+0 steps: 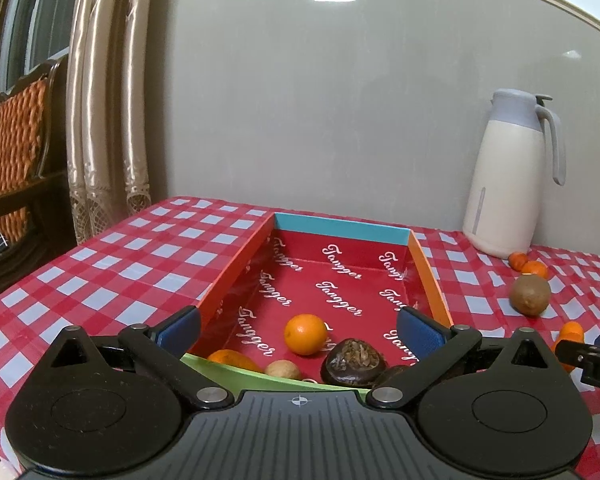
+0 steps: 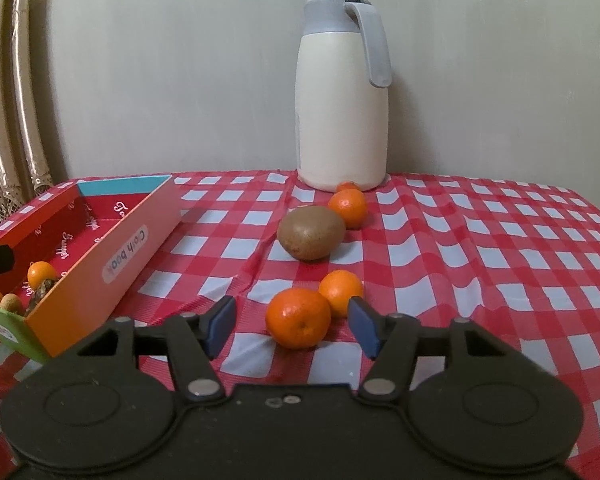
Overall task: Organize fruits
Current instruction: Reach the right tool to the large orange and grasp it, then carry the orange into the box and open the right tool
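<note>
Where the checked red-and-white cloth covers the table (image 2: 500, 240), a shallow red cardboard box (image 1: 236, 272) lies at the left, its inside printed with white script and its far wall blue. The left gripper (image 1: 299, 330) hovers over the near end of the box, its jaws spread wide and holding nothing. Below and between them, in the box's near end, lie an orange (image 1: 305, 334), a second orange (image 1: 234, 360) by the green near wall, a small tan round fruit (image 1: 283, 369) and a dark wrinkled fruit (image 1: 354, 361). To the right of the box, on the cloth, the right gripper (image 2: 292, 326) has its jaws open around a mandarin (image 2: 298, 318), the pads apart from its skin. Another mandarin (image 2: 341, 292) touches it just behind. Farther back sits a brown kiwi (image 2: 311, 232), with a third mandarin (image 2: 349, 207) beside it and a fourth, mostly hidden, behind. A cream jug (image 2: 342, 100) with a grey lid stands against the wall.
</note>
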Demonstrator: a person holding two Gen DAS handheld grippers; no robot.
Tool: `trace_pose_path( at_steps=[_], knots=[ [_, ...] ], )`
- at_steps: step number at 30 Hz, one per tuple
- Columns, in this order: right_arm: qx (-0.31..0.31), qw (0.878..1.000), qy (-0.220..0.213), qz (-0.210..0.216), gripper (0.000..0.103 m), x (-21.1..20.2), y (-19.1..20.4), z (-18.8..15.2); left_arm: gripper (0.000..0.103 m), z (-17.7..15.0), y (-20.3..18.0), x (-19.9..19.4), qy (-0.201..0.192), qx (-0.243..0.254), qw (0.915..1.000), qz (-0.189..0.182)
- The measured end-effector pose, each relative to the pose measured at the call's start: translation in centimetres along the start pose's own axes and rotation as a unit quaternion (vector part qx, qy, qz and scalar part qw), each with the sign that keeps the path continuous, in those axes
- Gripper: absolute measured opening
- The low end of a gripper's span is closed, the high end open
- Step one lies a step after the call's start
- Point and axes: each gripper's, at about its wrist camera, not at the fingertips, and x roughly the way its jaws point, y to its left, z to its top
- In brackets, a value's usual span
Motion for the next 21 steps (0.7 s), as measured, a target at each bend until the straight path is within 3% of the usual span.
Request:
trace_pose_path(
  at_steps=[11,13,21],
  knots=[
    [0.007,1.0,0.024,-0.004,0.052,1.6,-0.4,0.0,0.103,0.0,0.6,0.1,0.002,-0.004,1.0,0.004],
    [0.006,0.999,0.032,0.0,0.039,2.0,-0.4,0.0,0.103,-0.1,0.8,0.2,0.004,-0.006,1.0,0.004],
    [0.015,1.0,0.02,0.007,0.038,1.4,0.2,0.2,0.103,-0.1,1.6,0.0,0.004,-0.01,0.9999,0.007]
  ],
)
